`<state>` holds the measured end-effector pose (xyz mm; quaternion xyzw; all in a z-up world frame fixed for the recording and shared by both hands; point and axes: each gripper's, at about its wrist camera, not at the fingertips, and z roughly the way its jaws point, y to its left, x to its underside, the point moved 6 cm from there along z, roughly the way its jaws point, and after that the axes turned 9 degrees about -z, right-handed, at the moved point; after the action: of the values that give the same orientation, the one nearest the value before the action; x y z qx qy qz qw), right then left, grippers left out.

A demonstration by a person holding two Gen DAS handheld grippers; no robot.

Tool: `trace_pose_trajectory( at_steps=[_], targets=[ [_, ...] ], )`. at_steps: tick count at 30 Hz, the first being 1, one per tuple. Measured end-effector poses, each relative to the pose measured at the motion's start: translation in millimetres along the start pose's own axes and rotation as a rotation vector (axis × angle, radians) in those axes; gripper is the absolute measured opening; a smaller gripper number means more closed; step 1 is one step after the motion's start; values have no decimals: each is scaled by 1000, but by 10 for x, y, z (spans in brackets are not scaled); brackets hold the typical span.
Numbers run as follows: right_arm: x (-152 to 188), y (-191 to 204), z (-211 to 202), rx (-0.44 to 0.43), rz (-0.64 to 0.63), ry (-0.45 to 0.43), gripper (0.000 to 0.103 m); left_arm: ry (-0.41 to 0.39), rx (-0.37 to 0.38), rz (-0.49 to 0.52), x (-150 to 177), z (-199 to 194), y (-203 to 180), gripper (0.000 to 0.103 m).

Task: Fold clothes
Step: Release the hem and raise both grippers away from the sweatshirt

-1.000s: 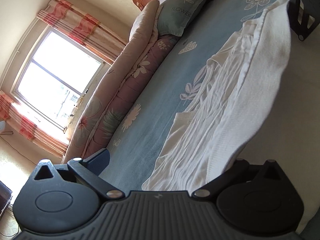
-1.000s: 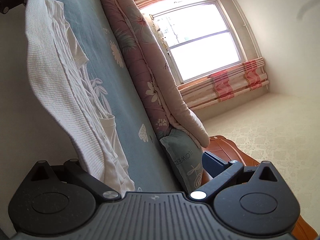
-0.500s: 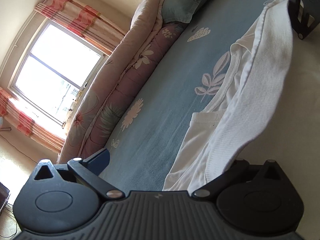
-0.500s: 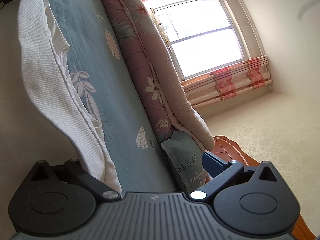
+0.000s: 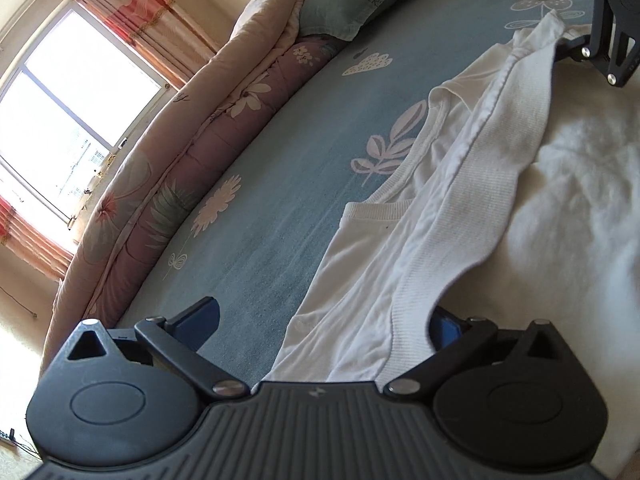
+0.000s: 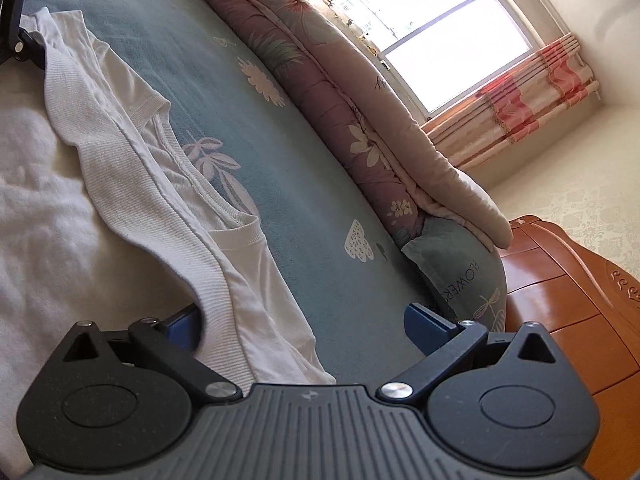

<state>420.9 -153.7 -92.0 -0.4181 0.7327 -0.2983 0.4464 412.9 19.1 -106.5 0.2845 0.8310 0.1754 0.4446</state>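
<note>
You have both the left tool and right tool spread wide around the ribbed hem of the white shirt lying doubled on the bed, so keep that edge level and taut.

The ribbed shirt is white on a blue bedsheet printed with pale flowers and leaves. The quilt at upper centre is mauve floral; the curtains are pink-striped.
</note>
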Motion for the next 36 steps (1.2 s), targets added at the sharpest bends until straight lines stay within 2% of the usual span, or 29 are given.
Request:
trace_pose_trajectory(
  at_steps=[4, 9, 11, 15, 18, 23, 26, 29, 32, 36],
  targets=[
    [-19, -172, 157, 0, 56, -2, 103, -11, -20, -74, -175, 203, 209, 102],
    [-93, -347, 466, -41, 140, -2, 103, 19, -11, -94, -311, 562, 235, 102],
    [-78, -389, 451, -47, 162, -10, 103, 20, -7, -113, -335, 562, 246, 102],
    [1, -446, 274, -50, 192, -35, 103, -45, 27, -129, -312, 261, 270, 102],
    [60, -489, 141, -52, 214, -54, 103, -58, -3, -130, -276, 122, 368, 102],
    [89, -703, 169, -28, 281, -43, 103, -9, -64, -237, -298, 169, 714, 102],
    [51, -920, 184, -71, 410, -70, 103, -26, 4, -317, -328, 70, 738, 102],
    [48, -947, 89, -179, 489, -105, 103, -22, 139, -346, -294, -89, 548, 102],
    [157, -672, -113, -339, 506, -131, 103, -5, 309, -367, -167, -293, 253, 102],
    [347, -282, -411, -549, 528, -160, 103, 71, 505, -445, 176, -437, -71, 102]
  ],
)
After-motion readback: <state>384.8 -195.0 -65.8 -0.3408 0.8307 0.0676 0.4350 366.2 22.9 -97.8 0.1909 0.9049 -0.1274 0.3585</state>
